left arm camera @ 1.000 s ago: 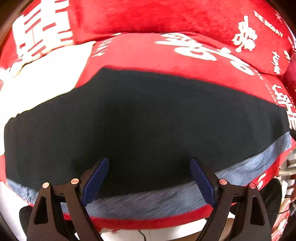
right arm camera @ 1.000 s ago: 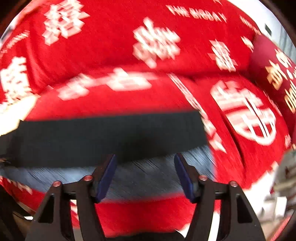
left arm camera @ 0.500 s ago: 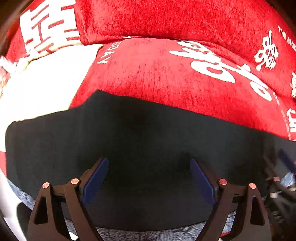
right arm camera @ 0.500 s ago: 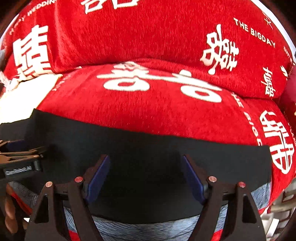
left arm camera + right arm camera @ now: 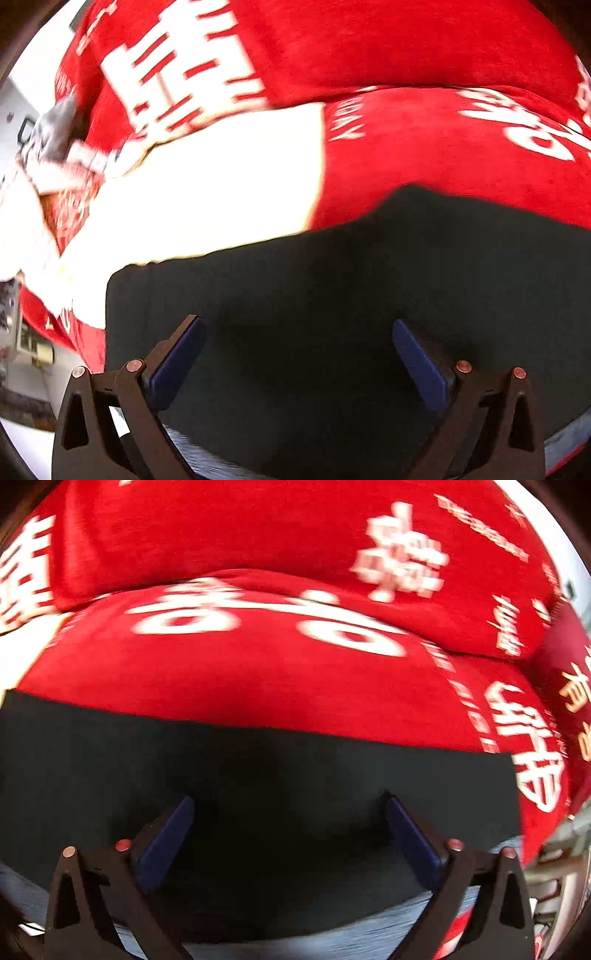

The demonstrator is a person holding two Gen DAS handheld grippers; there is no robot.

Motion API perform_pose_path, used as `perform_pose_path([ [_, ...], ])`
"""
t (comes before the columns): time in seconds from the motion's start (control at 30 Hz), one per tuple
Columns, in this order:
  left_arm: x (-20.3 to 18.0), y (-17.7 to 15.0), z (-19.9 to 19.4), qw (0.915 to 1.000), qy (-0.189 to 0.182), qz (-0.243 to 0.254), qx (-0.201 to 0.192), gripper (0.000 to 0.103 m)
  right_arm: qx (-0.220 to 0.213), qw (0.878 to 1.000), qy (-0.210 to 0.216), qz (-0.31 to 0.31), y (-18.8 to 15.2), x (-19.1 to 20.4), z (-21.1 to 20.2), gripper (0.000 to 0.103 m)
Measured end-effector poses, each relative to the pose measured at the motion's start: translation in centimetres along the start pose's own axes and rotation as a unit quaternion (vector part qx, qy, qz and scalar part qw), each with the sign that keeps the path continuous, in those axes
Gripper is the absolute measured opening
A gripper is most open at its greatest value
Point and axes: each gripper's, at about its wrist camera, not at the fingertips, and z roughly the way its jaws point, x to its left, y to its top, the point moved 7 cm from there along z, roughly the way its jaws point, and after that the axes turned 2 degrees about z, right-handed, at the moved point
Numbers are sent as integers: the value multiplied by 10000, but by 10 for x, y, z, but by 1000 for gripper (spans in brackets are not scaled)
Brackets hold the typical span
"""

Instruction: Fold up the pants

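Note:
The black pants (image 5: 369, 295) lie flat across a red sofa seat, with a grey-blue band (image 5: 369, 934) along their near edge. In the left wrist view my left gripper (image 5: 295, 354) is open and empty, low over the pants near their left end. In the right wrist view the pants (image 5: 258, 782) stretch from the left edge to a straight right end. My right gripper (image 5: 288, 830) is open and empty, low over their right part.
The red sofa cover (image 5: 258, 672) with white characters spans the seat and backrest (image 5: 369, 44). A white patch of cover (image 5: 207, 192) lies left of the pants. A dark red cushion (image 5: 569, 672) sits at the right. Room clutter (image 5: 22, 332) shows beyond the sofa's left edge.
Both grippers stay open. The left view has swung left, showing the pants' left end and the white patch. The right view has shifted slightly right; the left gripper no longer shows in it.

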Motion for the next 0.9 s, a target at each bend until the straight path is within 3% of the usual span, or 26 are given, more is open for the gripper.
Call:
perform_pose_path([
  [0.1,35,-14,10,9997,223,-93,34,103,99,9986,-271,445,-6,-59,9,103],
  [0.2,51,-21,14,9990,-238,-378,94,103,260,9926,-648,996,-15,-115,14,103],
  [0.3,51,-13,9,9969,-275,-701,220,103,500,9799,-1022,1641,-21,-142,11,103],
  [0.37,29,8,2,9944,-692,-779,155,103,266,9821,-1134,1483,-7,-120,-4,102],
  [0.43,-2,33,-6,9946,-879,-546,43,103,-28,9919,-674,1080,13,-65,-18,102],
  [0.47,-18,40,-5,9957,-835,-394,31,103,-136,9959,-404,799,22,-28,-24,102],
  [0.53,-40,48,5,9994,-286,-63,169,103,-248,9995,-17,192,36,40,-30,102],
  [0.63,-45,54,13,9995,-108,-53,277,103,-219,9988,-74,-438,48,109,-14,102],
  [0.73,-31,67,19,9997,-13,-15,246,103,-115,9996,-53,-238,52,106,3,102],
  [0.77,-28,69,19,9996,76,-52,258,103,-82,9993,-367,-48,53,89,6,102],
  [0.8,-21,69,23,9994,10,-161,317,103,-11,9955,-946,56,53,66,9,102],
  [0.83,-15,62,23,9980,-185,-372,470,103,15,9924,-1224,150,52,49,10,102],
  [0.9,-7,54,21,9965,-318,-586,500,103,9,9943,-917,548,47,22,0,102],
])
